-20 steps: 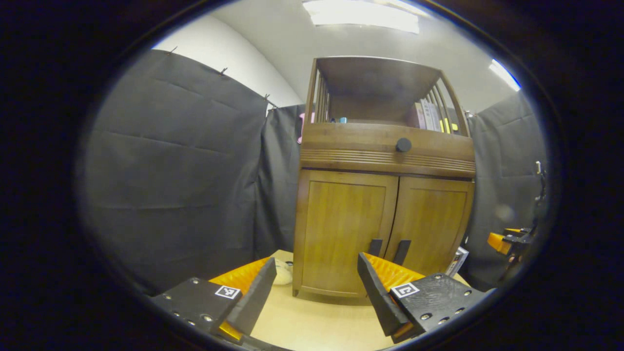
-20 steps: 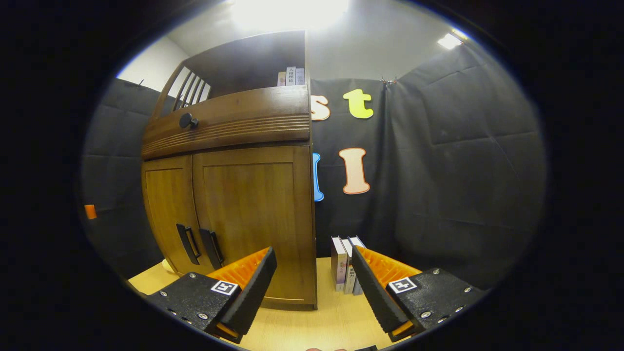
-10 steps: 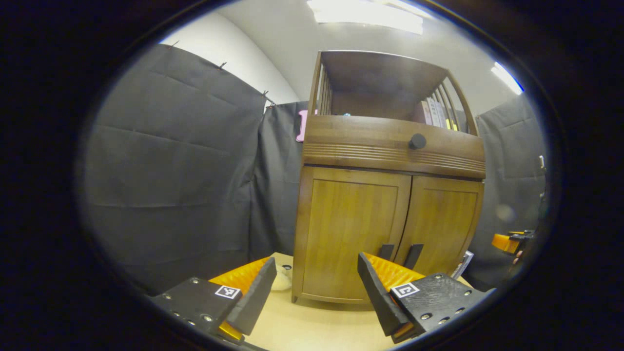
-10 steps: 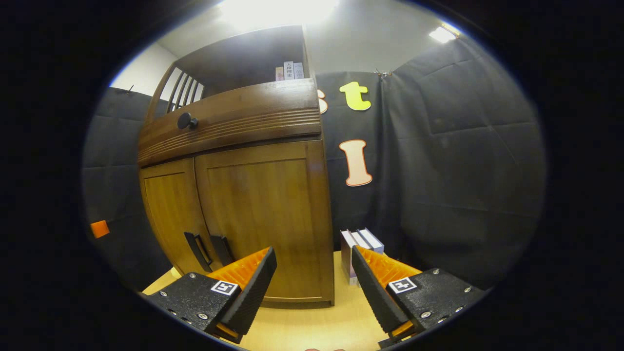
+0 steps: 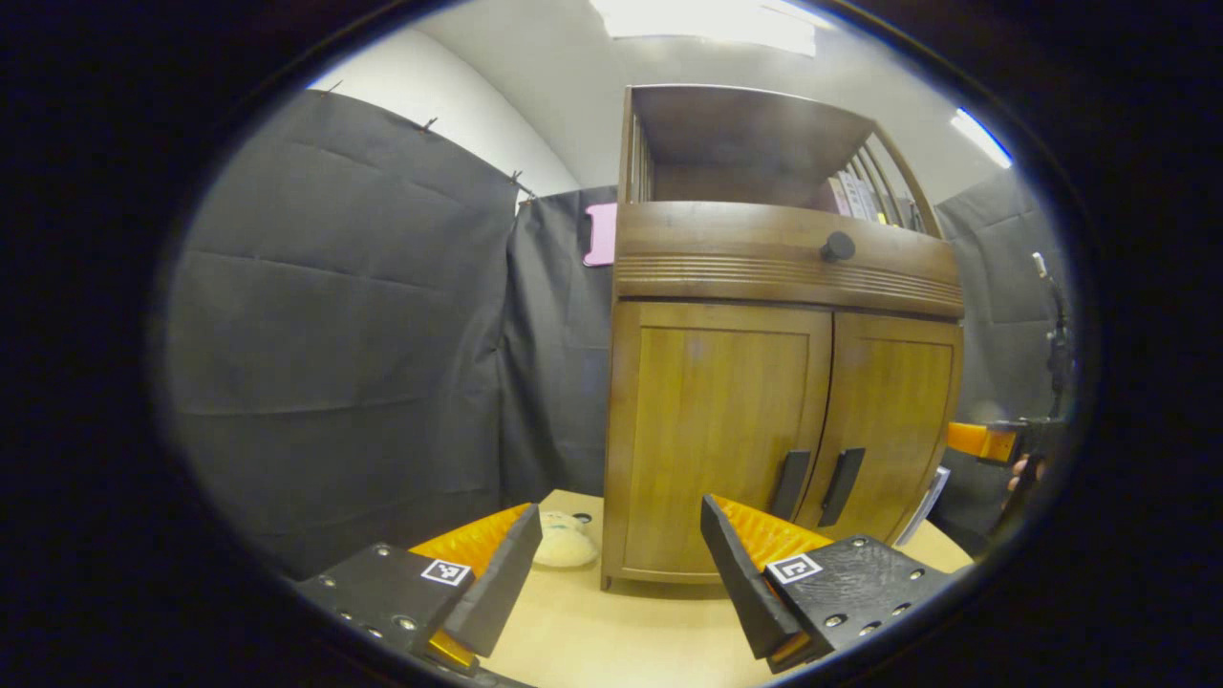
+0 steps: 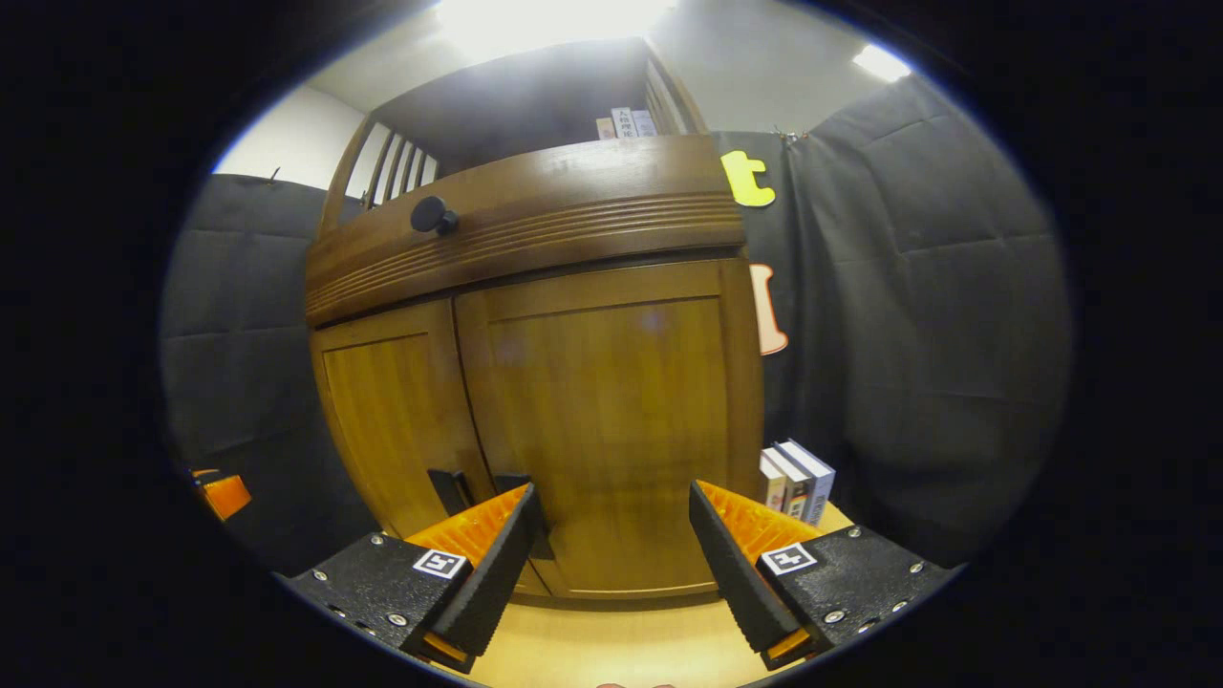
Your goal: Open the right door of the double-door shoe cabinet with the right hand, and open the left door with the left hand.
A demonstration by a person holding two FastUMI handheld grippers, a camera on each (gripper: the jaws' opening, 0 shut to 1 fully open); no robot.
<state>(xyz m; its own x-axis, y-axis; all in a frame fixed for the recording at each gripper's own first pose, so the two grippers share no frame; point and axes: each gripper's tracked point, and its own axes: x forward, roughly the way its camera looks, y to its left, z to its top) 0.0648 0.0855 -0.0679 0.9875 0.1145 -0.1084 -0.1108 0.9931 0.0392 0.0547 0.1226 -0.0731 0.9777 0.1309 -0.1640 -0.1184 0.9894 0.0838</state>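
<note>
The shoe cabinet (image 5: 779, 382) stands on the table (image 5: 611, 635) with both doors closed. The left door (image 5: 717, 435) and right door (image 5: 893, 420) meet at two dark vertical handles, the left handle (image 5: 789, 484) just beside the right handle (image 5: 841, 486). Above the doors runs a drawer front with a round knob (image 5: 837, 247), and books (image 5: 860, 198) stand on the open shelf over it. A pale soft thing (image 5: 564, 545) lies on the table at the cabinet's left foot; more books (image 6: 795, 480) stand upright just off its right side. The left gripper (image 5: 611, 573) hangs in front of the cabinet, fingers apart and empty. The right gripper (image 6: 611, 564) faces the right door (image 6: 611, 420) close up, fingers apart, nothing between them.
</note>
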